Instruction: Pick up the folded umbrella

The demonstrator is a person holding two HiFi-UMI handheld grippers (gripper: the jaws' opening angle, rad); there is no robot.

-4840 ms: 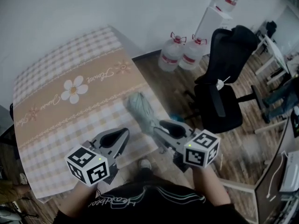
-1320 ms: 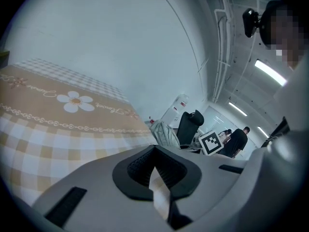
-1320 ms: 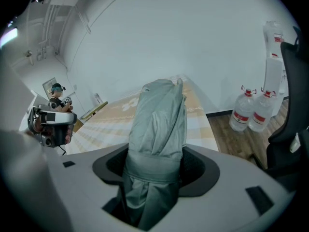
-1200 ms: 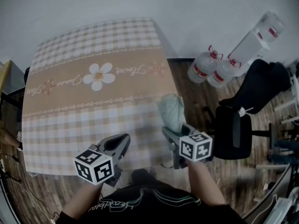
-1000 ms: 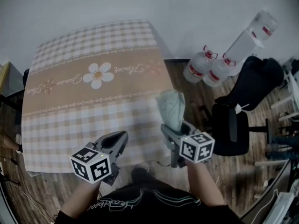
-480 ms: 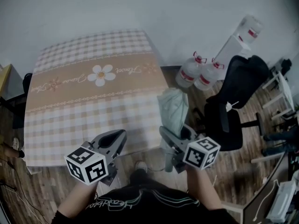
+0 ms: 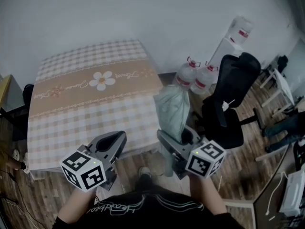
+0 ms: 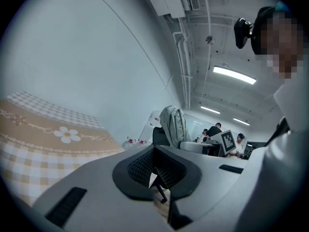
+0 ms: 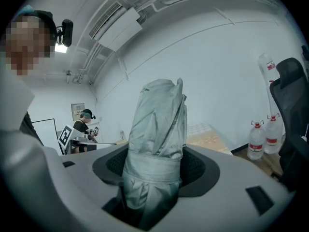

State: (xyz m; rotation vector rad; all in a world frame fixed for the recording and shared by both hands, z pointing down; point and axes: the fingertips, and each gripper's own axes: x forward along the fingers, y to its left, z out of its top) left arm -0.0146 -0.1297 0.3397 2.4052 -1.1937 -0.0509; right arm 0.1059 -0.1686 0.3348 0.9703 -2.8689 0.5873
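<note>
While the right gripper (image 7: 177, 138) is clamped around the lower part of the folded umbrella (image 7: 171, 109), the grey-green bundle hangs clear of the checked surface (image 7: 86, 104), just off its right edge and above the wooden floor (image 7: 143, 157). The umbrella's long axis runs straight out along the gripper's own pointing line, away from the person, and most of its length sticks out past the jaws. The right gripper view shows the strapped waist of the fabric filling the gap between the pads. The pick-up looks done in substance, so what is left, I judge, is only to keep the load steady, and the right hand is the one on it. The left gripper (image 7: 110, 144) hovers off the near edge of the surface, well apart from the umbrella, its jaws closed together on nothing. Two large water bottles (image 7: 193, 79) stand on the floor beyond the surface's far right corner, and how full they are cannot be told.
</note>
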